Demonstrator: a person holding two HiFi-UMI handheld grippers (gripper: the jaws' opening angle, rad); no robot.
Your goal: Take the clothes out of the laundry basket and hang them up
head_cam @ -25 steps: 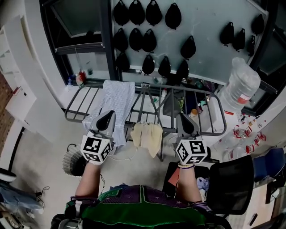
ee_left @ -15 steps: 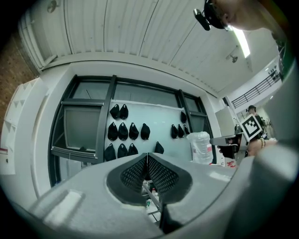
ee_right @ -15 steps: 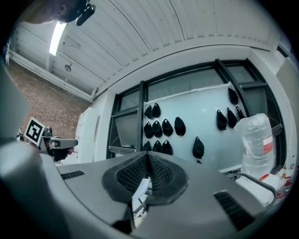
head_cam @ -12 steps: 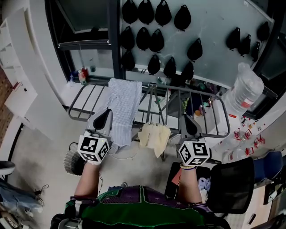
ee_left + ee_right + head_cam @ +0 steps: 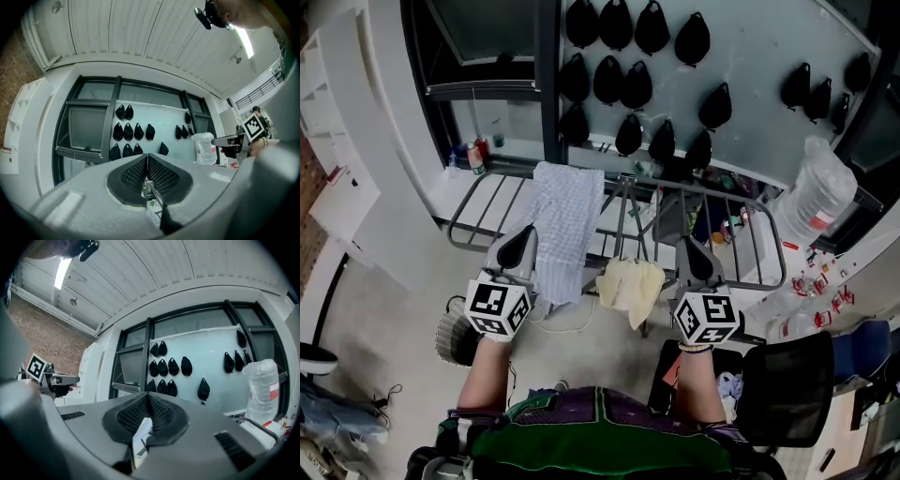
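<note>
Two pairs of jaws were closed together on nothing as the left gripper (image 5: 521, 240) and right gripper (image 5: 691, 253) pointed towards a drying rack (image 5: 478, 214). A pale checked cloth (image 5: 567, 220) lay draped over the rack just right of the left jaws, while a yellow cloth (image 5: 630, 289) hung between both pairs, apart from each

- A top (image 5: 591, 433) in dark green with purple panels is worn; the forearms are left uncovered.
- The left gripper (image 5: 517, 247) and right gripper (image 5: 693, 259) are shaped as grey shells with black tips.
- A white cube (image 5: 498, 308) printed with black square markers is mounted on each.
- Black pads (image 5: 133, 174) are moulded with a fine grid.
</note>
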